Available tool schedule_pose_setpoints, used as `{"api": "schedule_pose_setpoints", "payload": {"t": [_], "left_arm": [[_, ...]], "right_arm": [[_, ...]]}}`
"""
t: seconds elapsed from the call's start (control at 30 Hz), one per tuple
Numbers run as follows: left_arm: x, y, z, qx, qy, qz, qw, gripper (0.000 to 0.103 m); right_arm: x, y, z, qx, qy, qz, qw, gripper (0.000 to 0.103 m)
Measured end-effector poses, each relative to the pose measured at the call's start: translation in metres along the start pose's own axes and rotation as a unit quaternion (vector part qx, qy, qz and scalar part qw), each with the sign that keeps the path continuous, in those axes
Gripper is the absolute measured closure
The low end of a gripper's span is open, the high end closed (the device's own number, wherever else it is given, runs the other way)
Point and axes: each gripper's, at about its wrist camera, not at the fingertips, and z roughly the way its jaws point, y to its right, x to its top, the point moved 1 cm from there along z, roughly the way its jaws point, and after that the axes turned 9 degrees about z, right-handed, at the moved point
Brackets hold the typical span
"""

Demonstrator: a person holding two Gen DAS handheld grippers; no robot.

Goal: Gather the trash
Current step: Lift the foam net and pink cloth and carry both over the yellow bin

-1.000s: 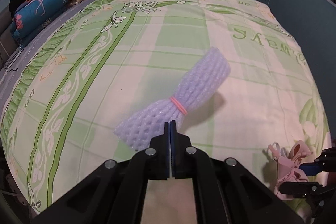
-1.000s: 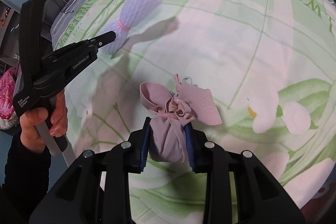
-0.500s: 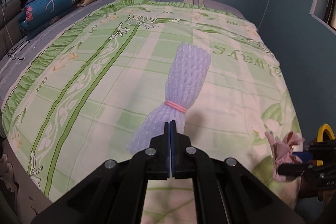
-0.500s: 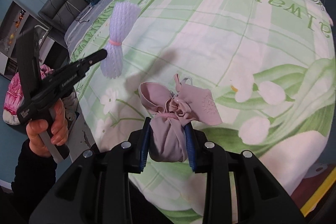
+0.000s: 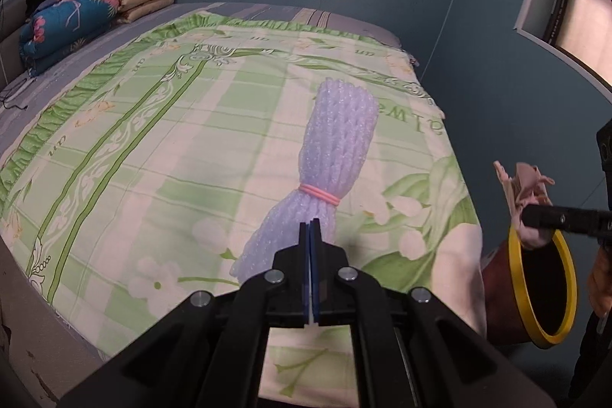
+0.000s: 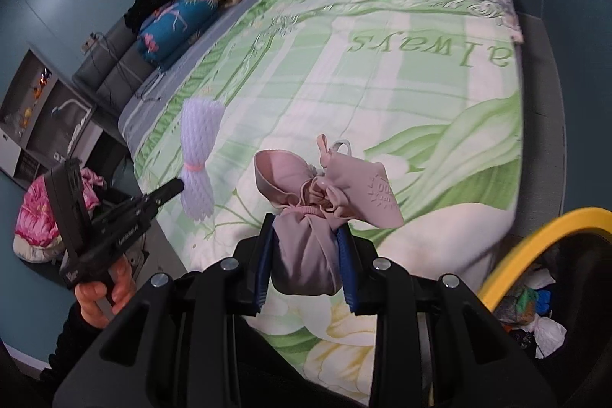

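The left tongs (image 5: 310, 228) pinch flat the light, soft lilac foam net sleeve (image 5: 336, 155) standing up just beyond them, while the right tongs (image 6: 306, 236) squeeze the limp pink knotted cloth bundle (image 6: 306, 255) beside the yellow-rimmed bin (image 6: 535, 236).

One foam net bundle (image 5: 336, 155) up; one pink cloth pouch (image 6: 306, 251) up. One yellow-rimmed bin (image 6: 535, 247) by one bed (image 5: 172, 148). Two grippers, left (image 5: 310, 228), right (image 6: 306, 255). Three folded bedding rolls (image 5: 69, 21) stacked.
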Motion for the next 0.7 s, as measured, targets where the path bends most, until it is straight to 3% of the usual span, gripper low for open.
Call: {"api": "schedule_pose_setpoints", "payload": {"t": [0.4,0.7], "left_arm": [[0.005,0.089,-0.03,-0.036,0.021,0.05,0.9979,0.103],[0.012,0.159,-0.043,-0.084,0.036,0.091,0.9917,0.103]], "right_arm": [[-0.017,0.046,-0.062,-0.003,0.053,0.036,0.998,0.074],[-0.025,0.084,-0.1,-0.011,0.091,0.07,0.993,0.074]]}}
